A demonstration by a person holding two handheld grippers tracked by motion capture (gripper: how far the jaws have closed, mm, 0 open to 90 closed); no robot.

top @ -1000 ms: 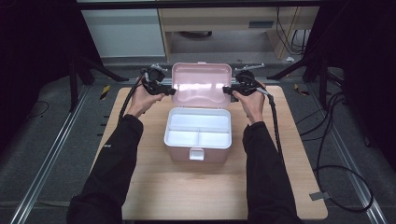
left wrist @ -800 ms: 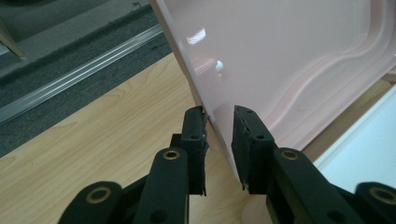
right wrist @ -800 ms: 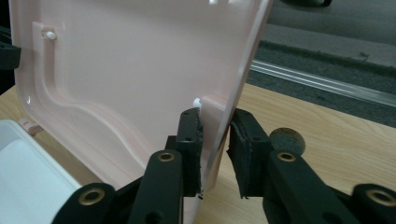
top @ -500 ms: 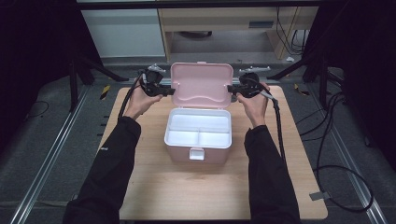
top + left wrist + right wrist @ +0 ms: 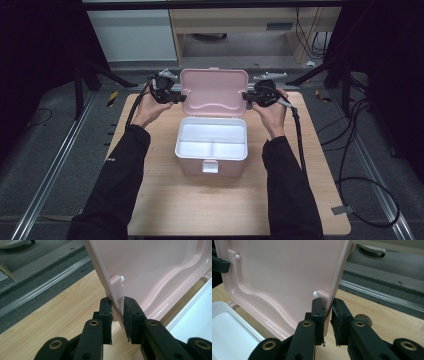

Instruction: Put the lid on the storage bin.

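Both grippers have just closed further on the one pink lid (image 5: 214, 92): left gripper (image 5: 117, 312) pinches its 9 o'clock edge, right gripper (image 5: 327, 315) its 3 o'clock edge. High view adds one white box (image 5: 212, 145).

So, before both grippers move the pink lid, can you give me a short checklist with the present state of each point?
1. Left gripper on the lid's side edge: ok; its jaws have just been closing, edge between them, a small gap on one side.
2. Right gripper on the other edge: ok, pads pinch it.
3. Pink lid standing open: ok.
4. White tray inside the box has nothing sticking up: ok.
5. Hinge condition: cannot tell.
6. Table around the box free: ok.
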